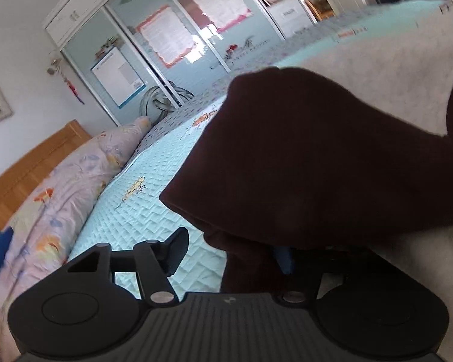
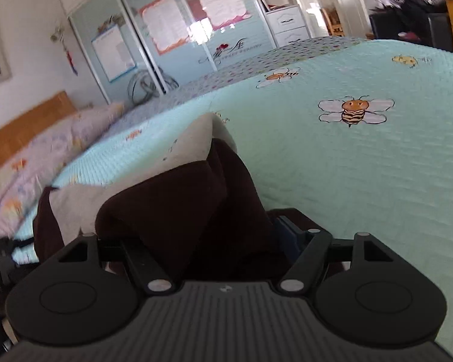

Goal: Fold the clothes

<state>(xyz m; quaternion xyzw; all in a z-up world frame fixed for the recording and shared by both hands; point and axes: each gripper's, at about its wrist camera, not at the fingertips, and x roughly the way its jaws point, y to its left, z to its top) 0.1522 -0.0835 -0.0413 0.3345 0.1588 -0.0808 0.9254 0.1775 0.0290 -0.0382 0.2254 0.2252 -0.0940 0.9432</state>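
Note:
A garment in dark maroon (image 1: 317, 163) and light grey (image 1: 377, 69) lies on the bed. In the left wrist view its maroon part drapes over my left gripper (image 1: 232, 250); the left finger (image 1: 175, 250) shows, the right finger is hidden under cloth, and the jaws look wide apart. In the right wrist view the maroon fabric (image 2: 178, 211) bunches between my right gripper's (image 2: 202, 241) fingers and covers the tips; grey cloth (image 2: 193, 141) lies beyond it. Whether either gripper pinches the cloth is hidden.
The bed has a light turquoise quilt (image 2: 362, 181) with bee prints (image 2: 355, 110). A floral pillow (image 1: 60, 187) and wooden headboard (image 1: 30, 163) are at the left. Mirrored wardrobe doors (image 2: 181, 30) stand behind the bed. A dark chair with clutter (image 2: 413, 21) is far right.

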